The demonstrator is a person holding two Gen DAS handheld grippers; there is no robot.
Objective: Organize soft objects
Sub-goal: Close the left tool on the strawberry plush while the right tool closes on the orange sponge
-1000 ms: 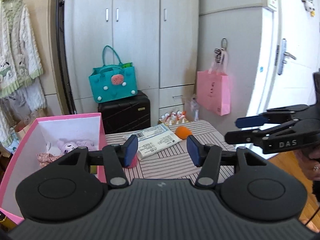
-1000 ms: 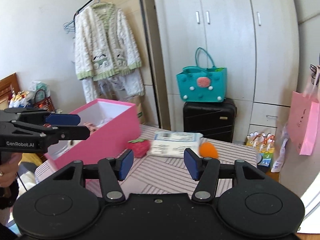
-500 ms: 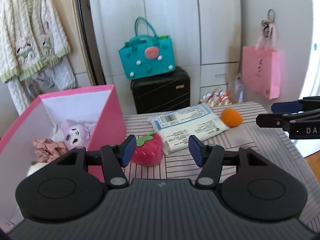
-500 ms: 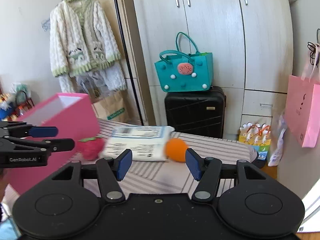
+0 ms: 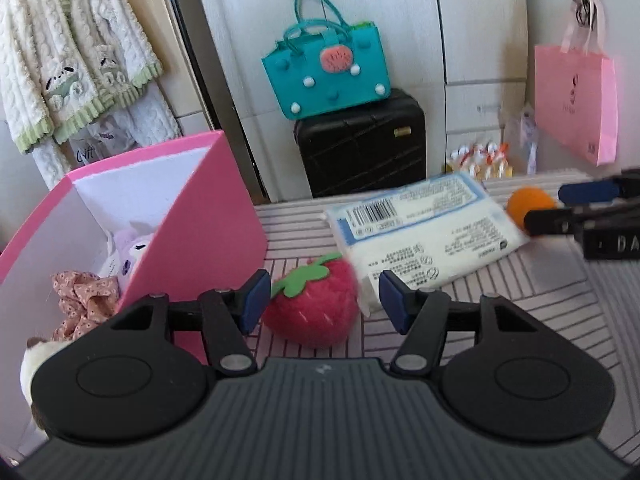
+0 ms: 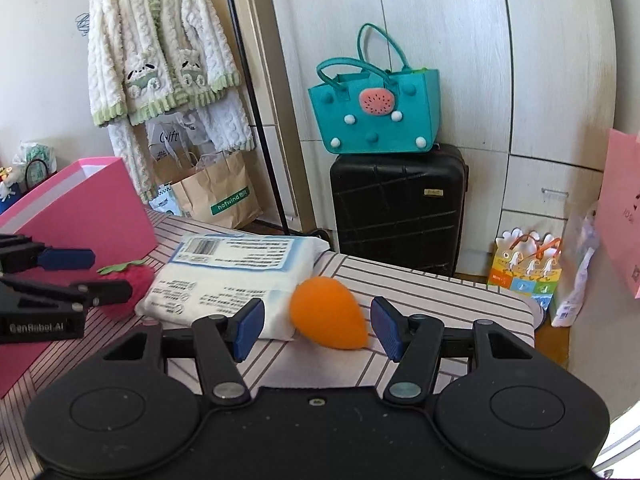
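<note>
A red plush strawberry [image 5: 314, 306] lies on the striped table beside the pink box [image 5: 208, 220]. My left gripper [image 5: 322, 300] is open with the strawberry between its fingers. An orange soft teardrop sponge [image 6: 328, 318] lies against a white tissue pack [image 6: 236, 276]. My right gripper [image 6: 316, 324] is open around the sponge. The box holds a purple plush [image 5: 130, 248], a pink floral scrunchie [image 5: 84, 296] and a beige plush [image 5: 38, 356]. The strawberry [image 6: 130, 286], the left gripper [image 6: 84, 276] and the box [image 6: 80, 216] also show in the right wrist view. The sponge [image 5: 528, 204], the tissue pack [image 5: 424, 236] and the right gripper [image 5: 560, 206] show in the left wrist view.
Behind the table stand a black suitcase [image 6: 398, 208] with a teal felt bag [image 6: 376, 116] on it, and white wardrobes. A pink paper bag [image 5: 576, 100] hangs at right. A cream cardigan [image 6: 160, 60] hangs at left. The table's far edge [image 6: 500, 300] is near the sponge.
Both grippers have moved forward and down to the table. The left one has closed in on the strawberry, the right one on the orange sponge. Both stay open.
</note>
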